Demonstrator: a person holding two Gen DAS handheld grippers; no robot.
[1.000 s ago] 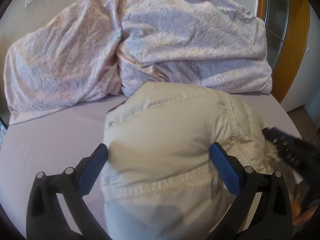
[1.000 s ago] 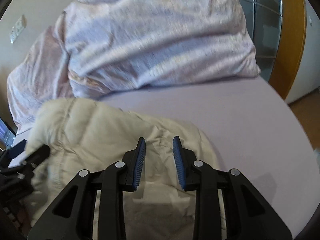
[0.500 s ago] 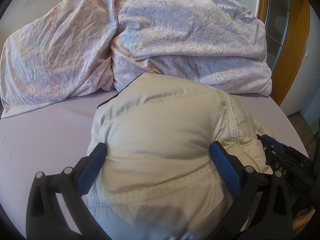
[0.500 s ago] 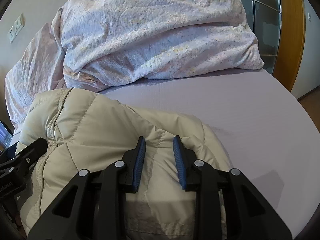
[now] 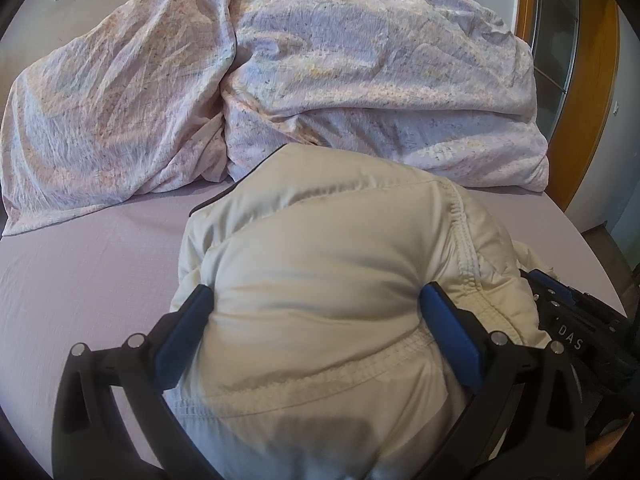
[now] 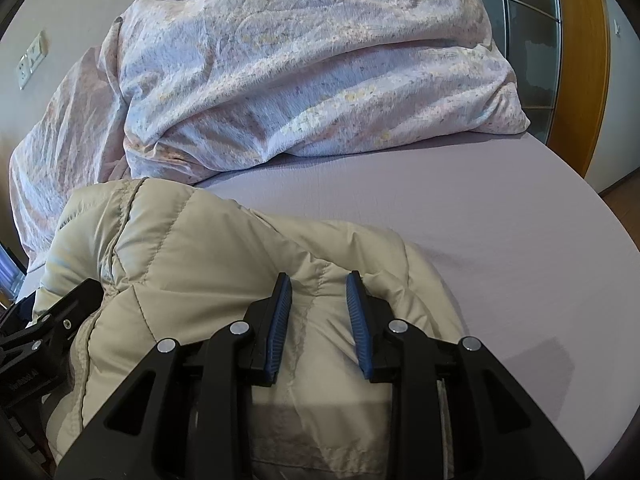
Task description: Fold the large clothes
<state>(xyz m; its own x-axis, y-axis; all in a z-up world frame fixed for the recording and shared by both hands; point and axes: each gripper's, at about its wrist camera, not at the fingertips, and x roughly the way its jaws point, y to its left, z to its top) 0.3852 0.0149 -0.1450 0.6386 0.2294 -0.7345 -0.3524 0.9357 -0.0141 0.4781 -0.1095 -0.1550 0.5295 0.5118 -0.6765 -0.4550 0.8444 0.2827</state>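
A cream puffy jacket lies bunched on the lilac bed sheet. My left gripper has its jaws spread wide around a thick padded fold of the jacket, with the padding bulging between them. My right gripper is closed narrowly on a fold of the same jacket. The right gripper shows at the right edge of the left wrist view. The left gripper shows at the left edge of the right wrist view.
A crumpled pink floral duvet is piled along the head of the bed, just beyond the jacket. It also fills the top of the right wrist view. A wooden door frame stands at the right. The bed edge curves at the right.
Both grippers have carried the jacket forward toward the duvet. The jacket's far edge now lies close to the duvet. The grips look unchanged.
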